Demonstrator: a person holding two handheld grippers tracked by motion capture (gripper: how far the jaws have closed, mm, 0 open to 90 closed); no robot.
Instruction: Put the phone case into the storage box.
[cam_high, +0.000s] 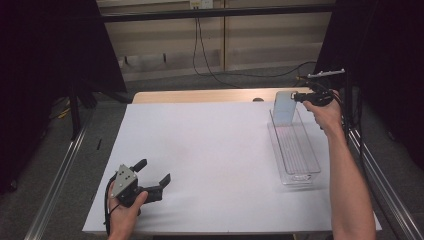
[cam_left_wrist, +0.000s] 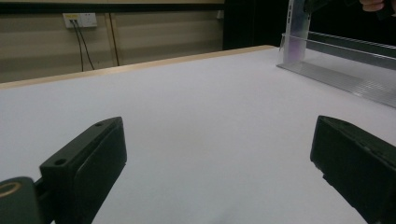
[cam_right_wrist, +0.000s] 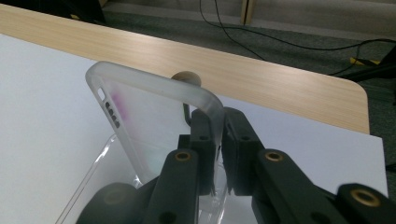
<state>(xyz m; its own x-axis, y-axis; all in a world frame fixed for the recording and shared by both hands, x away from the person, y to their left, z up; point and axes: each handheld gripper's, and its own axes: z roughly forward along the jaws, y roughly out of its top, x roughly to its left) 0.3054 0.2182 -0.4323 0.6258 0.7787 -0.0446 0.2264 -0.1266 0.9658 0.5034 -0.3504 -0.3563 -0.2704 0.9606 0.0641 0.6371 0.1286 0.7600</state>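
Overhead, white sheet (cam_high: 210, 150) on a wooden table (cam_high: 200, 96), grey carpet (cam_high: 165, 82) beyond.

High view: we look fwd and down from above the person's side onto the table (cam_high: 200, 150), clear tray (cam_high: 294, 145) far right. Left gripper view: low, near the tabletop, we face across toward the tray (cam_left_wrist: 345, 60). Right gripper view: v. close, above the tray's (cam_right_wrist: 88, 186) far end, facing the table's wooden edge. All three share the tray.
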